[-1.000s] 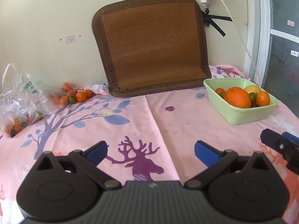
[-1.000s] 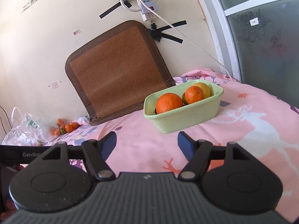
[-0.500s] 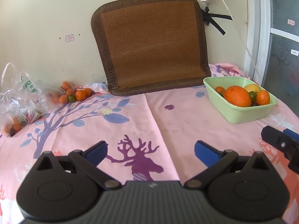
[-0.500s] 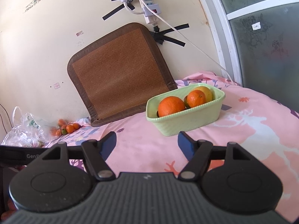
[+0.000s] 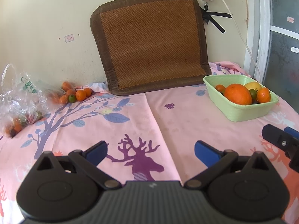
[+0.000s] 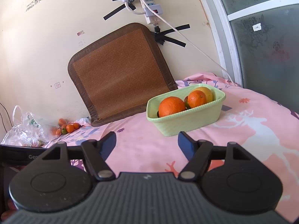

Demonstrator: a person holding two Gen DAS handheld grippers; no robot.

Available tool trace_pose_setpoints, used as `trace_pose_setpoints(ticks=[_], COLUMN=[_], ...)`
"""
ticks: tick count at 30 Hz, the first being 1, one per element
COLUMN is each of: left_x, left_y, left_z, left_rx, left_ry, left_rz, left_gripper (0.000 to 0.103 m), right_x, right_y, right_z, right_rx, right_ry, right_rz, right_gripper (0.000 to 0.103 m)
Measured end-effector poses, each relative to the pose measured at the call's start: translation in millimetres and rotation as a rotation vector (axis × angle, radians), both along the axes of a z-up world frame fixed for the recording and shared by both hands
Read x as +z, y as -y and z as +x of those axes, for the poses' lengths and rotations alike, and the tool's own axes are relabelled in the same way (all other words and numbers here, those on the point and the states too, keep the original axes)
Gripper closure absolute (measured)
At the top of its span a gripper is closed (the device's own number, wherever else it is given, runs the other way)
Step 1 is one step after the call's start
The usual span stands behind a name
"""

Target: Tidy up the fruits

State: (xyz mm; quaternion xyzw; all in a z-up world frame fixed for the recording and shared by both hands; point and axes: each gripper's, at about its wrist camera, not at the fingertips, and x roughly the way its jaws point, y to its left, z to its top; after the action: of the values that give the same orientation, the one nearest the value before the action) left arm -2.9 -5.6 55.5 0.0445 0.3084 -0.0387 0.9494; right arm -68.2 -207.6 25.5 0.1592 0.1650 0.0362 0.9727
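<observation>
Lying at the far left of the pink patterned cloth [image 5: 130, 115], a clear plastic bag [image 5: 20, 100] holds some small fruit, and a loose cluster of small oranges [image 5: 74, 95] sits just beside it by the wall. The left gripper [image 5: 150, 150] hovers over the cloth with jaws wide and nothing between them. A woven brown mat [image 5: 151, 43] leans on the wall. At right, the green basket [image 5: 243, 112] holds a big orange [image 5: 237, 94]; the right gripper [image 6: 146, 142], also wide and empty, faces it.

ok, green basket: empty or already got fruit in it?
Partly filled. The green basket holds a large orange, a smaller orange, a yellow fruit and some small ones, with room left.
</observation>
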Motion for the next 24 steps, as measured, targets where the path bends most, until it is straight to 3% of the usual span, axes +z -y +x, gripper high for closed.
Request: trace_pose_setpoints(ticks=[10, 24], left_x=[4.1, 0.5], left_y=[1.9, 3.8], left_z=[-4.7, -3.0], left_rx=[0.007, -0.049], left_ry=[0.044, -0.014], left_rz=[0.024, -0.02], left_gripper=[0.0, 0.0], right_x=[-0.6, -3.0], right_y=[0.6, -1.0], right_z=[0.1, -0.3], right_rx=[0.001, -0.007], right_ry=[-0.003, -0.008], right_rz=[0.0, -0.001], right_gripper=[0.028, 0.027])
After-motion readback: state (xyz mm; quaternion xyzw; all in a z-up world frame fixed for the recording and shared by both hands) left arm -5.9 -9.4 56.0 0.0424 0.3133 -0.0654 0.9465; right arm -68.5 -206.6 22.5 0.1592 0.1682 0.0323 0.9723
